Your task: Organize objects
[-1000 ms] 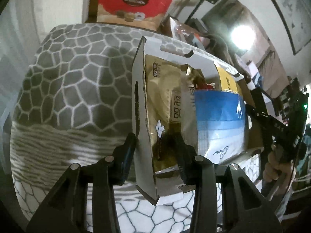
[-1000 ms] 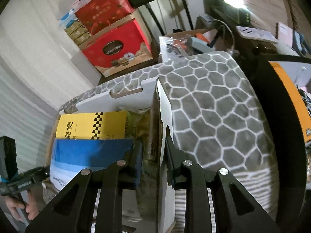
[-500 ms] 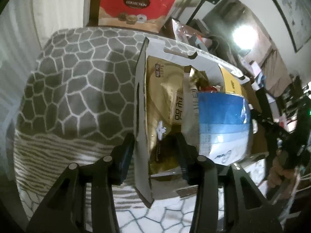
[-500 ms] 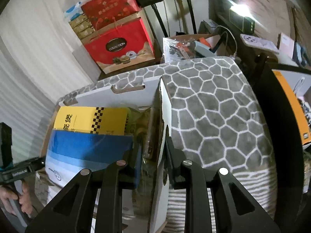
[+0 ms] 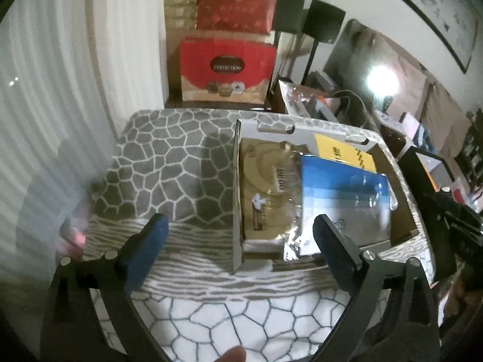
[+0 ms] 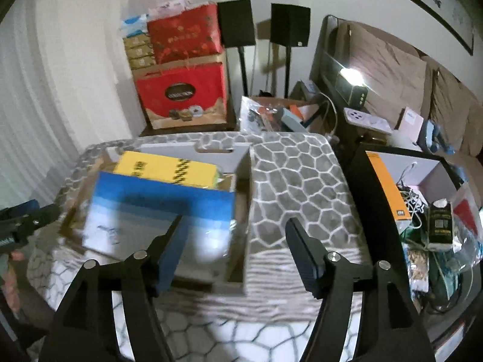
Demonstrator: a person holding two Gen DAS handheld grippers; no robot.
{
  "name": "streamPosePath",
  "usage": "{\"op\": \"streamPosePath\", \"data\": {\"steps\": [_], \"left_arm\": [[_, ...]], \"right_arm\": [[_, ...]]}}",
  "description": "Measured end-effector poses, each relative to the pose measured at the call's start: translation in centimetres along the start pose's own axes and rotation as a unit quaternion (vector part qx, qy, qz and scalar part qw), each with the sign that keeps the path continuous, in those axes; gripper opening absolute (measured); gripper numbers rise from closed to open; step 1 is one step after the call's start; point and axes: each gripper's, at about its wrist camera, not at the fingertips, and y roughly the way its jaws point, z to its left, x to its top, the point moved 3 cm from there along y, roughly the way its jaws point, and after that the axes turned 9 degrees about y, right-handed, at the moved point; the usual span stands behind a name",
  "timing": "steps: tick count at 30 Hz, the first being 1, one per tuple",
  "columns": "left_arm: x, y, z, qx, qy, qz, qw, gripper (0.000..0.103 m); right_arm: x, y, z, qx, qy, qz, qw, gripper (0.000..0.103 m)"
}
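A white cardboard box (image 5: 237, 199) (image 6: 246, 199) sits on the stone-patterned cloth. Inside lie a gold packet (image 5: 265, 187), a blue-and-white packet (image 5: 344, 193) (image 6: 157, 208) and a yellow box (image 5: 342, 152) (image 6: 166, 169). My left gripper (image 5: 238, 235) is open and empty, drawn back in front of the box's left wall. My right gripper (image 6: 235, 235) is open and empty, drawn back in front of the box's right wall. Each gripper shows at the edge of the other's view.
The cloth-covered table (image 5: 169, 175) (image 6: 295, 175) has bare surface on both sides of the box. Red gift boxes (image 5: 226, 69) (image 6: 181, 96) are stacked behind it. A dark bin of clutter (image 6: 428, 211) stands to the right, speakers and a sofa beyond.
Both grippers were shut on the box's side walls. They have let go, opened wide and pulled back, and the box now rests on the cloth.
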Motion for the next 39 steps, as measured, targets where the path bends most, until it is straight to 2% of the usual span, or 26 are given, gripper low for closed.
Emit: {"op": "streamPosePath", "data": {"steps": [2, 3, 10, 12, 17, 23, 39], "left_arm": [[-0.2, -0.6, -0.5, -0.004, -0.004, -0.007, 1.0, 0.103], [-0.4, -1.0, -0.8, -0.005, -0.002, -0.01, 0.9999, 0.103], [-1.2, -2.3, -1.9, 0.012, 0.014, -0.018, 0.9997, 0.103], [-1.3, -2.7, -2.0, 0.017, 0.014, -0.02, 0.9996, 0.103], [-1.9, -3.7, -2.1, 0.006, 0.007, -0.022, 0.9997, 0.103], [-2.6, -4.9, -2.6, 0.019, 0.016, -0.029, 0.9993, 0.103], [-4.0, -5.3, -2.3, 0.007, -0.002, -0.031, 0.9995, 0.103]], "right_arm": [[-0.5, -0.7, 0.7, 0.011, -0.001, -0.002, 1.0, 0.08], [-0.7, -1.1, 1.0, 0.014, -0.003, -0.006, 1.0, 0.083], [-2.4, -2.8, 2.3, 0.01, -0.012, -0.007, 1.0, 0.093], [-2.7, -3.3, 2.4, 0.012, -0.003, -0.012, 1.0, 0.103], [-3.4, -4.5, 2.4, 0.002, 0.003, -0.024, 1.0, 0.103], [-4.7, -5.2, 2.4, -0.006, 0.007, -0.013, 1.0, 0.103], [-6.1, -5.8, 2.0, -0.016, 0.019, 0.0, 1.0, 0.103]]}}
